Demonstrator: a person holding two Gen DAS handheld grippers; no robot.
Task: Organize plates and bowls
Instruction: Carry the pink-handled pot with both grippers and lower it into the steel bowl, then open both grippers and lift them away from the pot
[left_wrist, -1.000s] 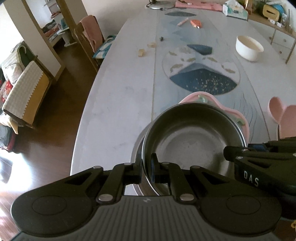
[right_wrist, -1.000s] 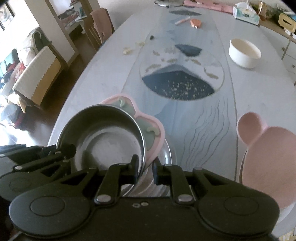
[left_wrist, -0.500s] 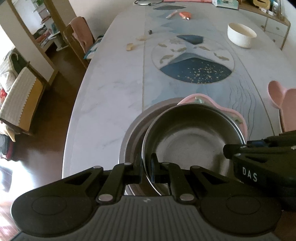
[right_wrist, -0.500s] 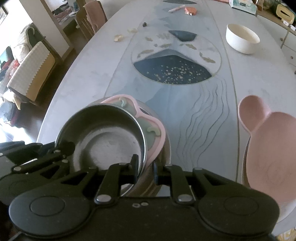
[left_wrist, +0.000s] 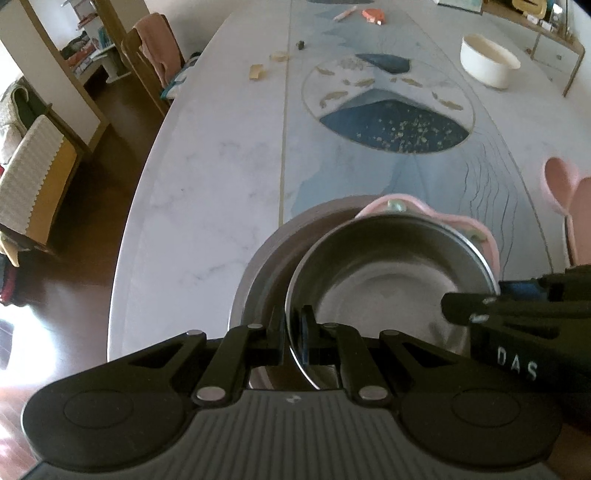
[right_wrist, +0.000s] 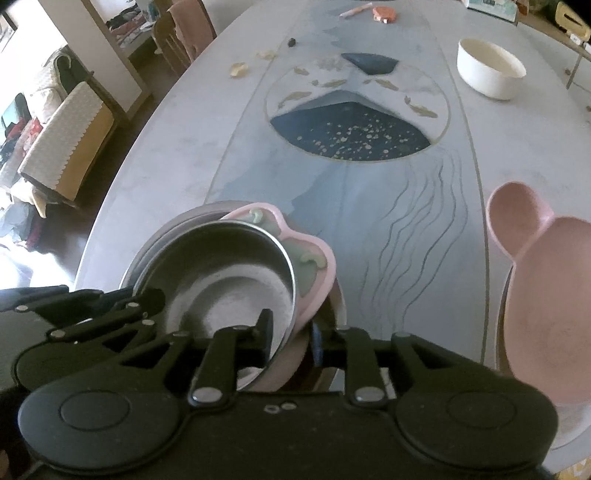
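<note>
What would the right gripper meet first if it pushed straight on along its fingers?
The right gripper, jaws just opening, straddles the rims of the round steel bowl and pink scalloped plate; those come first, probably then the larger steel bowl beneath.

Pink plate (right_wrist: 317, 273) mostly hidden beneath steel bowl (right_wrist: 229, 280); pink bear-shaped dish (right_wrist: 546, 295), right of right gripper (right_wrist: 290, 338), cut by frame edge.
</note>
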